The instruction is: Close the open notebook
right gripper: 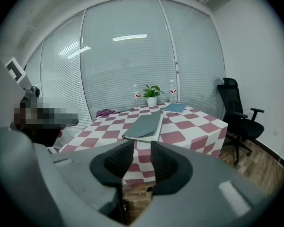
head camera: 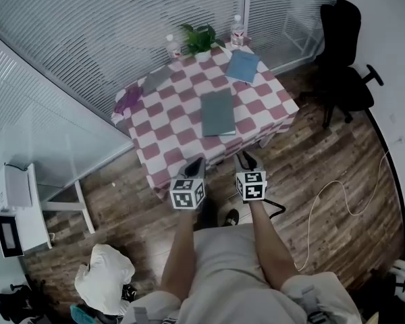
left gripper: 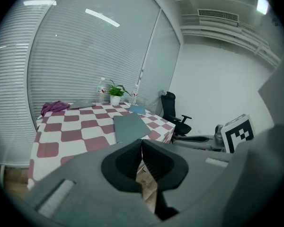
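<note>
- Notebook, a grey-green rectangle with a plain cover [head camera: 218, 112], lies flat near the middle of the red-and-white checked worktop [head camera: 163, 140], toward its near edge. Its cover seems to lie down over the pages, so I judge it closed or very nearly so.
- I hold both tools short of the worktop's near edge. The book sits at about 1 o'clock from my left hand-held gripper [head camera: 196, 162] and 11 o'clock from my right hand-held gripper [head camera: 247, 159].
- Its long axis runs roughly 12 to 6 o'clock, much the way both tools point.
- Neither hand is clearly nearer; the book lies between their two lines.
- My left jaws are together with nothing in them. My right jaws stand apart and empty.
- A thin blue booklet [head camera: 243, 66] lies flat farther back, at about 12 o'clock from my right tool. I take the grey-green one for the task's thing.
- Any press on the cover would call for a reach forward over the near edge.
</note>
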The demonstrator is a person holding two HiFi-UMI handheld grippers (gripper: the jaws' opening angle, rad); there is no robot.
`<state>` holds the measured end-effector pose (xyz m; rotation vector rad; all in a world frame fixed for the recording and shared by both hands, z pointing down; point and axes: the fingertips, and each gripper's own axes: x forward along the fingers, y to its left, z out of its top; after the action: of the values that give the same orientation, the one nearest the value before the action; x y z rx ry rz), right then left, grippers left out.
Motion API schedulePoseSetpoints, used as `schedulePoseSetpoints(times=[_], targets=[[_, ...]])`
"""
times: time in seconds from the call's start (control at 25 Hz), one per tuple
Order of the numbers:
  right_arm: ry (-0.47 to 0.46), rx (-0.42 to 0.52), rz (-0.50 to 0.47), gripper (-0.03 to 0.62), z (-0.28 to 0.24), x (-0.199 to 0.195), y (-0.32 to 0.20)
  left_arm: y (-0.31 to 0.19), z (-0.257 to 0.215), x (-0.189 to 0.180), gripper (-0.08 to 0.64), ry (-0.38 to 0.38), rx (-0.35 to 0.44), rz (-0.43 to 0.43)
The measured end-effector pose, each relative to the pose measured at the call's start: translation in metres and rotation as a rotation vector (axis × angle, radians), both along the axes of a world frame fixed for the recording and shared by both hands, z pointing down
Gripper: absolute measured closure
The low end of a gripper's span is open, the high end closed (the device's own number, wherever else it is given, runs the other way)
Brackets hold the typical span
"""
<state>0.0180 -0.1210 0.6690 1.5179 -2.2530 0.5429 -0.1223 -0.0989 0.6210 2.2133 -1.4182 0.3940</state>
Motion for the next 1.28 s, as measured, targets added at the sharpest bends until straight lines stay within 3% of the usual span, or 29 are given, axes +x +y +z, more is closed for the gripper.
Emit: schedulePoseSetpoints(times=[0.36,0.56,0.8,1.28], targets=[[-0.019,0.040,-0.013,0.546,-0.006,0.004,0.029,0.040,0.011,0.003,0.551,-0.017,-0.001,0.001],[-0.210,0.061,0.024,0.592,-0.018,-0.001,0.038,0.043,0.007,0.004,0.551,0.008,0.038,0.006],[-0.157,0.081,-0.035,0.592,-0.028,-0.002,0.042,0.038,0.000,0.019,0.551,0.046,0.044,0.046],[-0.087,0.064,-0.050,0.592,-0.021,0.009,0.050,0.043,-0.003,0.021,0.551,0.027,0.059,0.030]])
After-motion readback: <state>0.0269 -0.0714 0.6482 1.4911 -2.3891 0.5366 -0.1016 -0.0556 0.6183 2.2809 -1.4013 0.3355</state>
